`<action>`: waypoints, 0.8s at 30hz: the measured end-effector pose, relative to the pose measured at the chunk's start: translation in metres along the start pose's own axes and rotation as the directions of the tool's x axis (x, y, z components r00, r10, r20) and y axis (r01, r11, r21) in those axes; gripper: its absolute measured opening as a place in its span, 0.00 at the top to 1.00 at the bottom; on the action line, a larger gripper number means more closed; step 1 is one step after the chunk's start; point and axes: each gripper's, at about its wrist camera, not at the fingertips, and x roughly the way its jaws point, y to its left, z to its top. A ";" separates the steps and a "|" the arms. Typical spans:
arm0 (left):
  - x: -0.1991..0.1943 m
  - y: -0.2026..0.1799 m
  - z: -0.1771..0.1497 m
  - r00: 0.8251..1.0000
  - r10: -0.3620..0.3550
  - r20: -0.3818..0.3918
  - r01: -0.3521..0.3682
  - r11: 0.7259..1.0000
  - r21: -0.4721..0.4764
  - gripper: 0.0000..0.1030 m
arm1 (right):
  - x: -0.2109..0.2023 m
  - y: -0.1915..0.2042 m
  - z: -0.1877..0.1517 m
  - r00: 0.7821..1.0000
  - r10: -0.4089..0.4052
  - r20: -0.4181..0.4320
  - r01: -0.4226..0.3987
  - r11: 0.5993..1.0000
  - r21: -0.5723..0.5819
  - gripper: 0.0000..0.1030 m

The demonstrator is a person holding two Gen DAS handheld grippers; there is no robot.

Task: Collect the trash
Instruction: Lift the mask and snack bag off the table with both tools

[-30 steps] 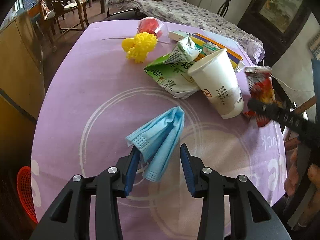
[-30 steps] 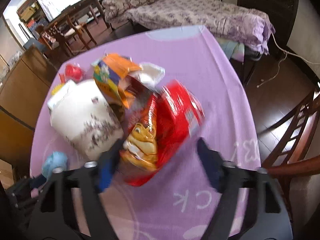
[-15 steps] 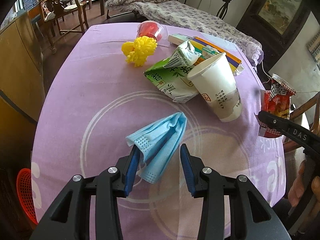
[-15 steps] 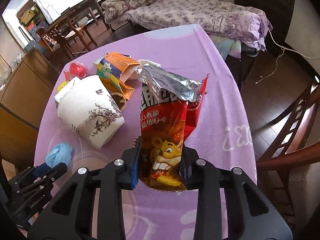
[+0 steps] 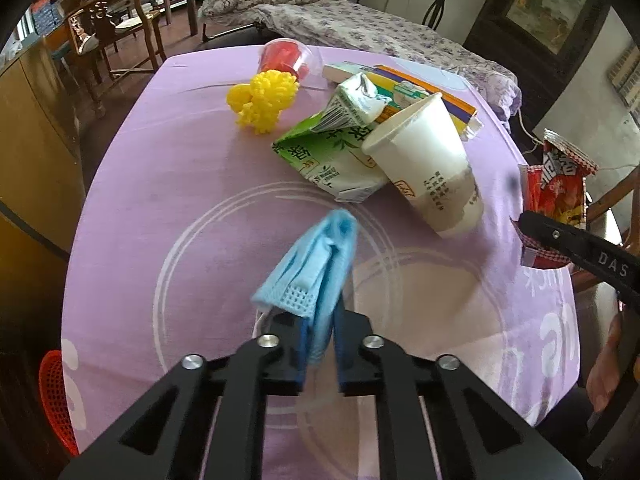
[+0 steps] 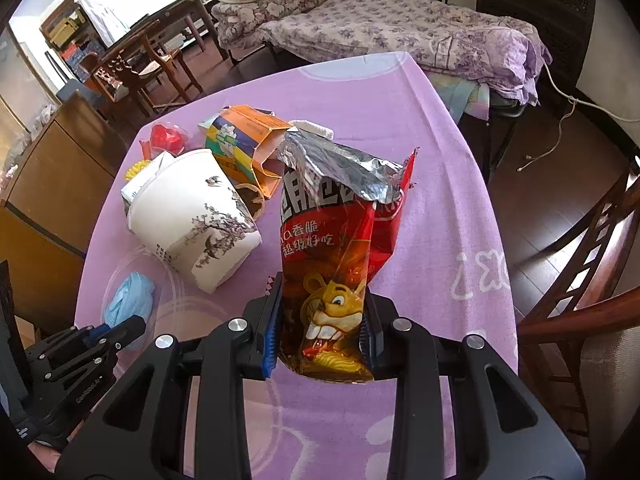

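Note:
A crumpled blue face mask (image 5: 316,264) is pinched between the pads of my left gripper (image 5: 320,320), which is shut on it just above the purple tablecloth (image 5: 160,200). The same mask (image 6: 130,300) shows at the lower left of the right wrist view. My right gripper (image 6: 324,300) is shut on the lower part of an open red snack bag (image 6: 340,220), held upright with its torn foil top up. From the left wrist view that bag (image 5: 560,184) hangs at the table's right edge.
A tipped white paper cup (image 5: 428,168), a flattened green carton (image 5: 324,152), an orange carton (image 6: 244,140), a yellow spiky ball (image 5: 264,100) and a red plastic cup (image 5: 286,58) lie mid-table. A red basket (image 5: 52,392) sits on the floor at left, a wooden chair (image 6: 580,260) at right.
The left jaws went from standing apart around the mask to closing on it, bunching it up. The right jaws closed on the snack bag, which now stands upright and steady.

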 end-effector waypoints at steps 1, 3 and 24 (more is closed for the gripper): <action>-0.001 0.000 0.000 1.000 -0.007 0.006 0.007 1.000 -0.001 0.93 | 0.000 0.000 0.000 1.000 0.001 0.000 -0.001 1.000 -0.003 0.68; -0.005 0.001 0.000 1.000 -0.017 0.020 0.017 1.000 -0.002 0.93 | -0.001 0.001 -0.001 1.000 0.004 0.001 -0.004 1.000 -0.006 0.68; -0.033 0.015 -0.003 0.994 -0.066 0.087 0.072 0.995 -0.069 0.93 | -0.048 0.033 -0.028 0.990 0.092 0.109 -0.080 0.991 -0.108 0.68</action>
